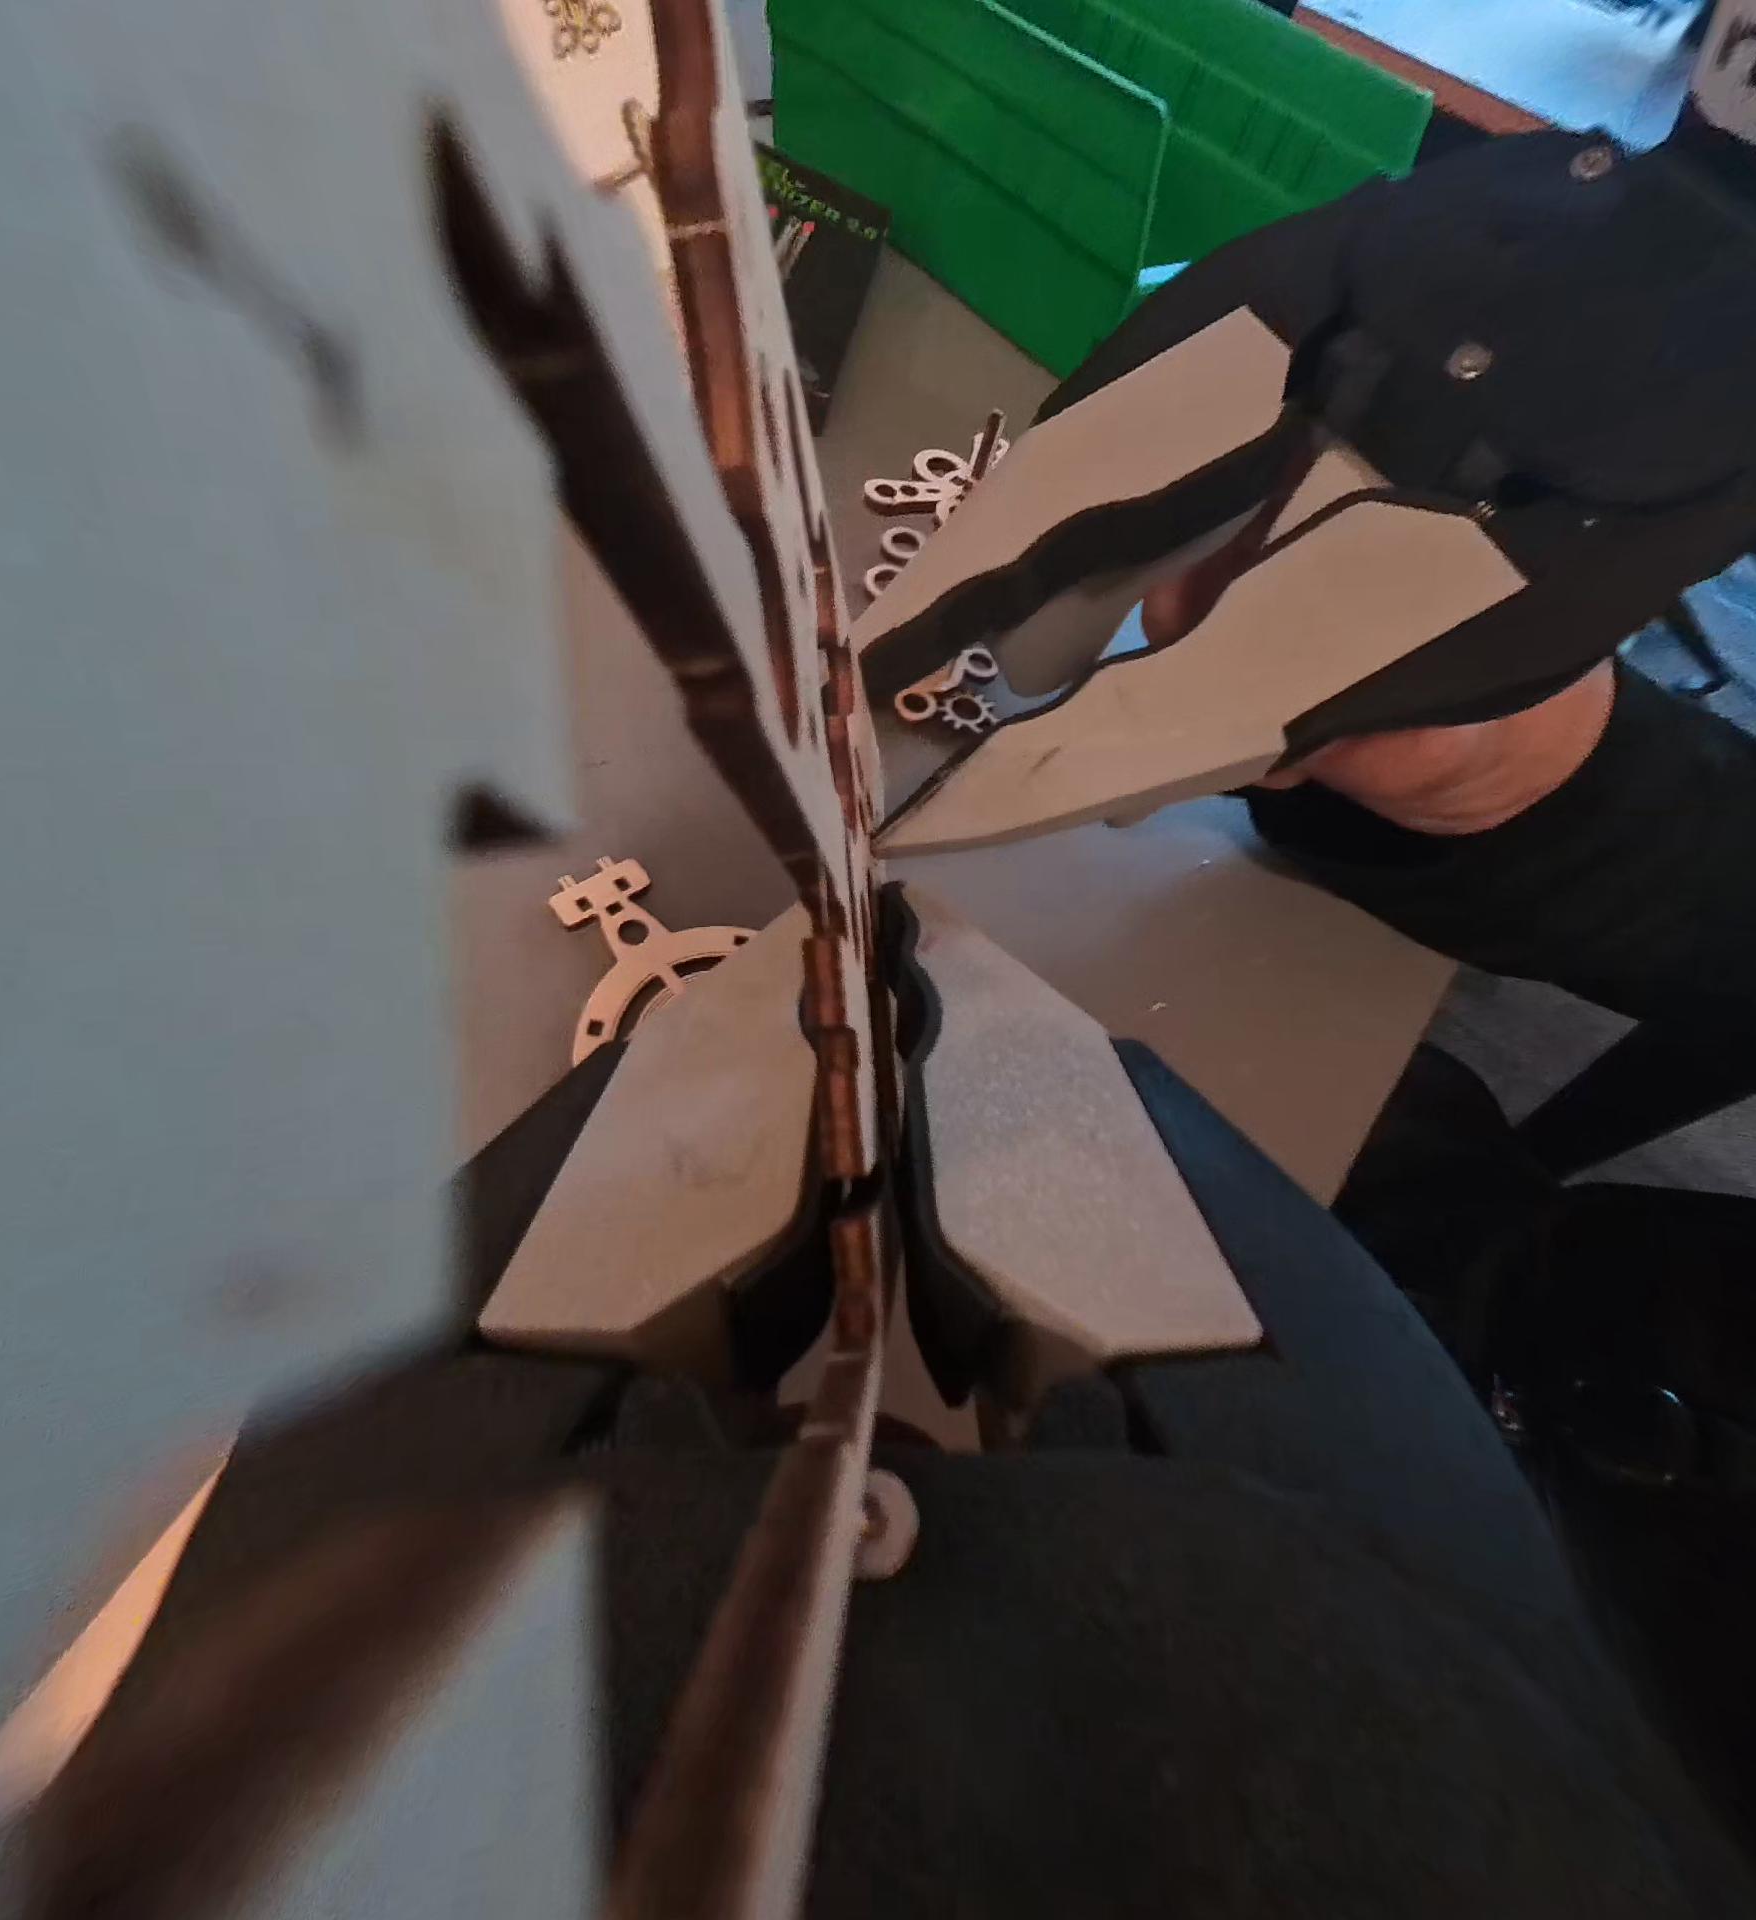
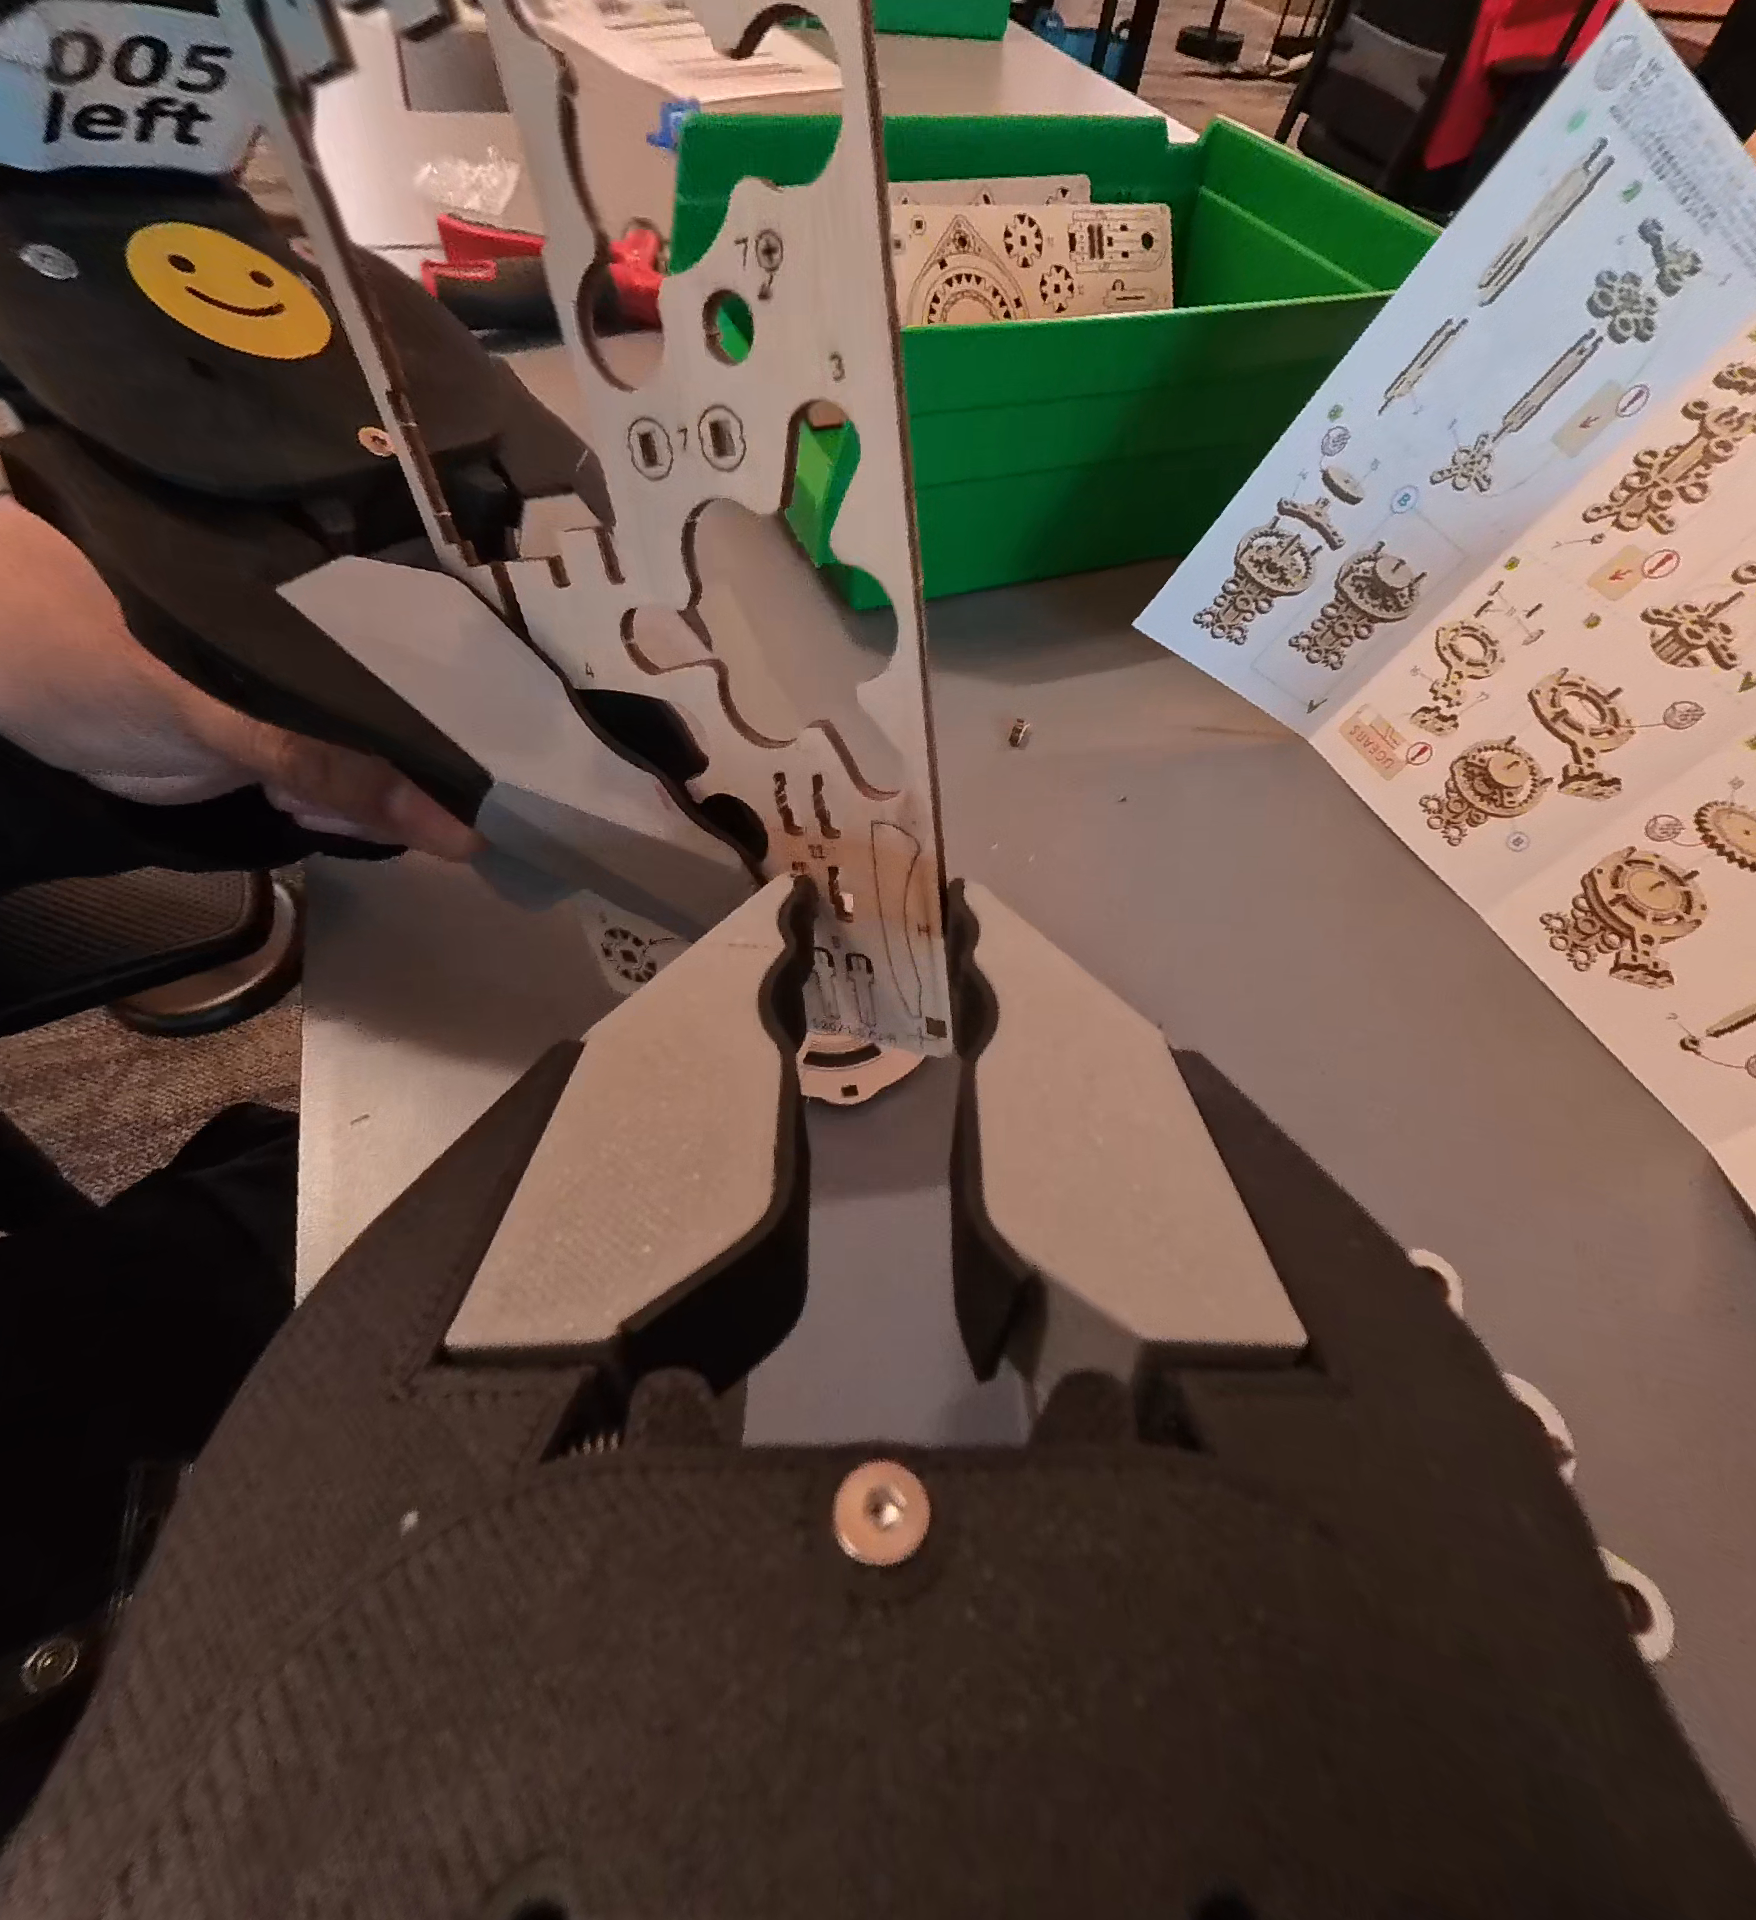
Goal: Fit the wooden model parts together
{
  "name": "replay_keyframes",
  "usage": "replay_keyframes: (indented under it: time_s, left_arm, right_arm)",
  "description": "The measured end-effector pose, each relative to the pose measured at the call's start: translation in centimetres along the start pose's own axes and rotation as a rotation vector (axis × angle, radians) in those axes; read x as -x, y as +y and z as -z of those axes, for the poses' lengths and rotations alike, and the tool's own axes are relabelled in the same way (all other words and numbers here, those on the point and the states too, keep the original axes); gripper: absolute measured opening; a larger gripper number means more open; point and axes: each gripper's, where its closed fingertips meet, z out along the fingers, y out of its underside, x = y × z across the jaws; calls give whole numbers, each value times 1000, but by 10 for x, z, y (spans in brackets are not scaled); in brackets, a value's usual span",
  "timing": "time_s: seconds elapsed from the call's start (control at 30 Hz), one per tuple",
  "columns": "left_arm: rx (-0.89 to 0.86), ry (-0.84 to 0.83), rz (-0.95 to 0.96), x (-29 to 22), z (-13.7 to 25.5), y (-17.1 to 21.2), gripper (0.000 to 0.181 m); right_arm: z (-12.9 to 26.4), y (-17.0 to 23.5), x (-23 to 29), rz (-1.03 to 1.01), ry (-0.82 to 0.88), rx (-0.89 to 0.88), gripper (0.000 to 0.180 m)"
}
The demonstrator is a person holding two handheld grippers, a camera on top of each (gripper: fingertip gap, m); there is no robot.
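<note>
A pale laser-cut wooden sheet (image 2: 832,582) with several cut-outs stands upright over the grey table (image 2: 1217,935). My left gripper (image 1: 858,914) is shut on it, and I see the sheet edge-on (image 1: 843,1049) in the left wrist view. The left gripper also shows in the right wrist view (image 2: 739,831), clamping the sheet from the left. My right gripper (image 2: 876,896) is open. Its fingers stand close on either side of the sheet's narrow lower end. The right gripper also shows in the left wrist view (image 1: 874,753), with its tips at the sheet.
A green bin (image 2: 1061,416) holding more part sheets stands behind. A folded instruction sheet (image 2: 1580,675) lies at the right. Loose wooden parts lie on the table: a ring-shaped piece (image 1: 635,966), small gear pieces (image 1: 941,701), a tiny brown piece (image 2: 1019,732). A blurred sheet (image 1: 178,727) fills the left. Both grippers' tips are close together, under 4 cm apart.
</note>
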Motion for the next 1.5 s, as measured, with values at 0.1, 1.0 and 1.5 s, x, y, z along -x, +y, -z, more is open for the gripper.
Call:
replay_keyframes:
  time_s: [0.1,1.0,1.5]
  left_arm:
    - [5,-36,-7,2,-1,1,1]
    - [-133,131,195,9,8,-10,2]
    - [-19,426,135,-43,46,-8,7]
  right_arm:
    - [-1,0,-1,0,23,6,21]
    - [4,-19,-9,-16,91,-162,26]
    - [28,-34,57,-316,-597,-220,1]
